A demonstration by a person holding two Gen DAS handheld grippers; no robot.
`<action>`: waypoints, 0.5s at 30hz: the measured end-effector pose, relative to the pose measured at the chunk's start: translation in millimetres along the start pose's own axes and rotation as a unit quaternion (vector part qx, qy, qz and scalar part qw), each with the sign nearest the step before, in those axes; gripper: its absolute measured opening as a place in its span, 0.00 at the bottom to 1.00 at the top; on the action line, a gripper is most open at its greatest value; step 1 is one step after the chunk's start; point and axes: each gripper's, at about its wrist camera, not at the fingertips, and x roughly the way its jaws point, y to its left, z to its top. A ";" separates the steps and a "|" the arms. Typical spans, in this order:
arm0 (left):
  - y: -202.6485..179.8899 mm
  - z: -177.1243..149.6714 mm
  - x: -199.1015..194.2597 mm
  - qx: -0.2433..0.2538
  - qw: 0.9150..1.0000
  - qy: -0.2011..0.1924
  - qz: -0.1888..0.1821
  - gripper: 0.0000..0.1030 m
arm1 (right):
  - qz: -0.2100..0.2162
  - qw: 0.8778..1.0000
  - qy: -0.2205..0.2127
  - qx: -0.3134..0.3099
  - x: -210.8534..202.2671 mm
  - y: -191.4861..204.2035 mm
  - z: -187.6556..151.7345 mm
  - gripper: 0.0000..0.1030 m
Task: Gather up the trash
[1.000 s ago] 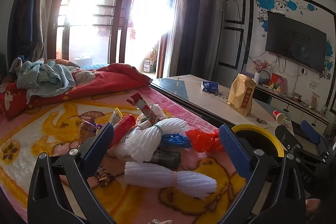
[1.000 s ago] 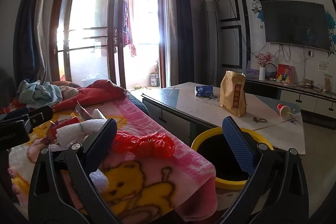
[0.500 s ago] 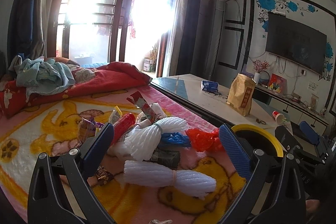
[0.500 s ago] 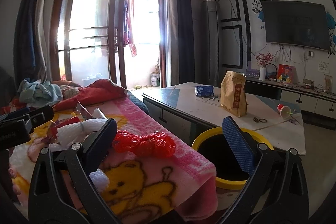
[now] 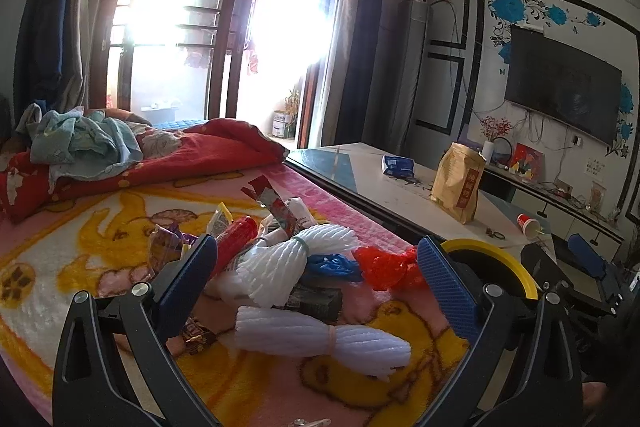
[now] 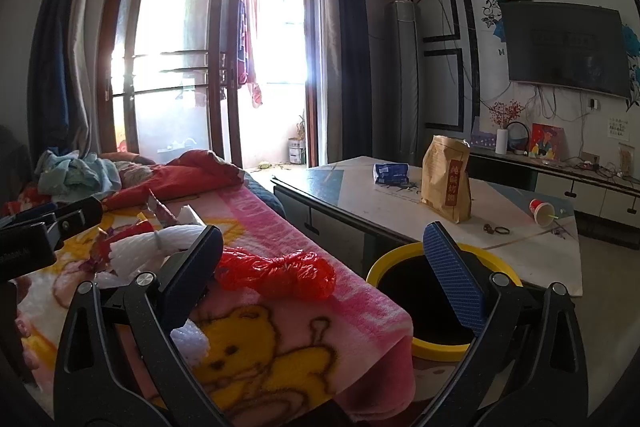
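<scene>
You have not begun lifting anything, as far as these views show. Your left gripper hangs spread wide and empty over the trash pile on the cartoon blanket. Your right gripper is likewise wide apart and empty.

Just ahead of the left gripper, between its fingers, lies a tied white foam net sleeve. A second foam net sleeve sits beyond it, with a blue plastic scrap touching its right side and a red tube to its left. Foil snack wrappers lie near the left finger. The knotted red plastic bag rests just ahead of the right gripper, toward its left finger, close to the bed's edge. The yellow-rimmed bin stands on the floor beside the bed, behind the right gripper's right finger.

So nearly all of the job looks to be left: every piece seen is on the blanket, none in a gripper.

Hard to judge:
- The bin's inside is black; you cannot tell whether anything is already in it.
- A dark flat packet under the sleeves is half covered, and its print is unreadable.
- The near edge of the blanket is cut off behind the gripper bodies.
- Window glare washes out the balcony.
</scene>
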 end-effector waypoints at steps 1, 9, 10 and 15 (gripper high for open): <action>0.3 0.3 -0.1 -0.001 1.000 0.001 -0.001 0.94 | 0.000 1.000 0.000 0.000 -0.3 0.2 0.4 0.90; -1.6 4.4 10.3 -0.005 1.000 0.013 -0.008 0.94 | 0.006 1.000 0.002 -0.004 0.2 4.1 -1.2 0.90; -0.6 5.0 11.6 -0.006 1.000 0.013 -0.008 0.94 | 0.008 1.000 0.003 -0.004 0.6 4.9 -1.3 0.90; 16.0 11.9 20.4 -0.024 1.000 0.015 0.008 0.94 | 0.031 0.999 0.011 -0.011 7.0 11.6 1.2 0.90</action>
